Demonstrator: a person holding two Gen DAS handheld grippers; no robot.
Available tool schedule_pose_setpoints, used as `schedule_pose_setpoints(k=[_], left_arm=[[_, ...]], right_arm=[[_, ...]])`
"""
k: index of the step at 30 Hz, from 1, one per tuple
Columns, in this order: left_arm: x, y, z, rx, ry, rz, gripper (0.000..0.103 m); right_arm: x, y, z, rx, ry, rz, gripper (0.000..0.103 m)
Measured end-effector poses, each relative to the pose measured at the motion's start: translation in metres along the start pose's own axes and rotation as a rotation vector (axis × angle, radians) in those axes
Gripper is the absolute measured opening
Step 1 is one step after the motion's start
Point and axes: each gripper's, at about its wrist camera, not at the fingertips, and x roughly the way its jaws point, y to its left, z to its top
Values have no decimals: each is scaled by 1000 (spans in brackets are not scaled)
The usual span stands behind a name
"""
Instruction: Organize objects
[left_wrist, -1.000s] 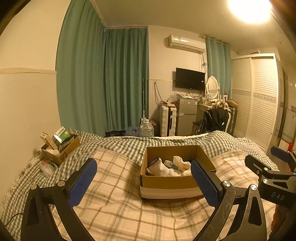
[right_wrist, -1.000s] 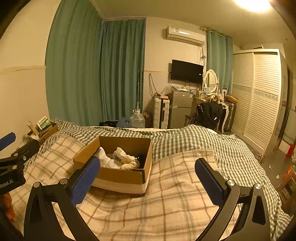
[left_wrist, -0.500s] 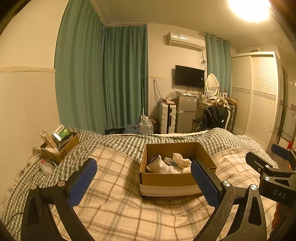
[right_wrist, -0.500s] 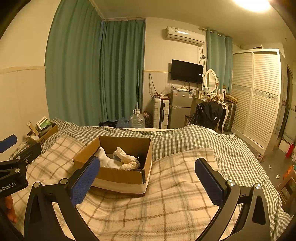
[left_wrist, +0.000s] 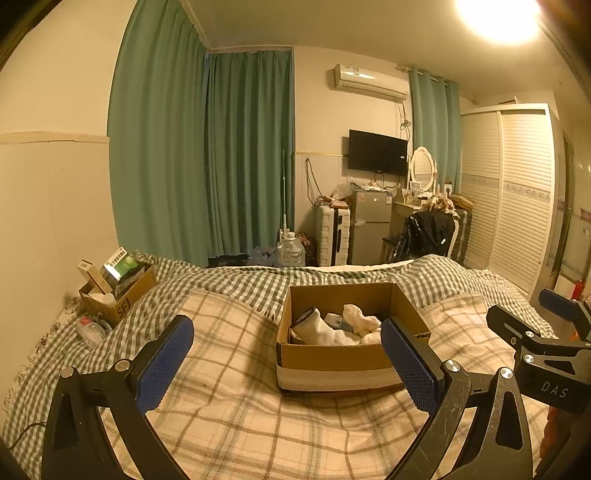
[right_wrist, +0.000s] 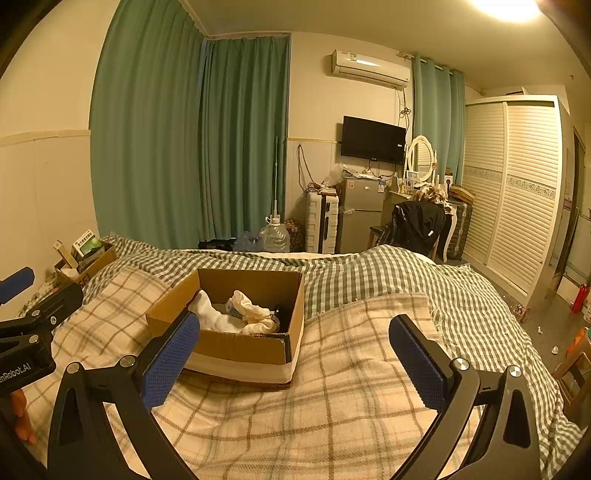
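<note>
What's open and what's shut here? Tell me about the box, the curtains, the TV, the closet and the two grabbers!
Box: open on top, white socks inside.
Curtains: drawn shut.
TV: screen dark.
Closet: doors shut.
Left gripper: fingers wide apart, holding nothing.
Right gripper: fingers wide apart, holding nothing.
Ceiling light: on.

Cardboard box (left_wrist: 334, 356): matt brown corrugated board, a pale band around its base. Socks (left_wrist: 325, 332) inside: soft white knitted cloth. Blanket (left_wrist: 236, 413): woven plaid cloth, slightly fuzzy, over a checked cotton-like cover (left_wrist: 258, 280). Left hand-held gripper (left_wrist: 286, 363) and right hand-held gripper (right_wrist: 295, 360): matt black plastic frames, scuffed, with bright metal screws; pads (left_wrist: 164, 363) of blue dimpled rubber. Curtains (left_wrist: 207, 147): matt green cloth. Wardrobe (right_wrist: 517, 184): smooth white slatted panels.
</note>
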Motion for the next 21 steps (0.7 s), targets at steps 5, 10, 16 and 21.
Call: schedule_pose_setpoints(k=[5,10,16,21], left_arm=[[1,1,0,-7,8,0,103],[2,1,0,-3,13,5,103],[2,0,-1,10,12,18,103],[3,0,-2,21,12,32,103]], right_arm=[[-1,1,0,2,-2,-3,103],[-1,0,1,5,-5,-4,103],[-2,1,2,6,-11,-8,103],[0,1,0,10,-3,-7,103]])
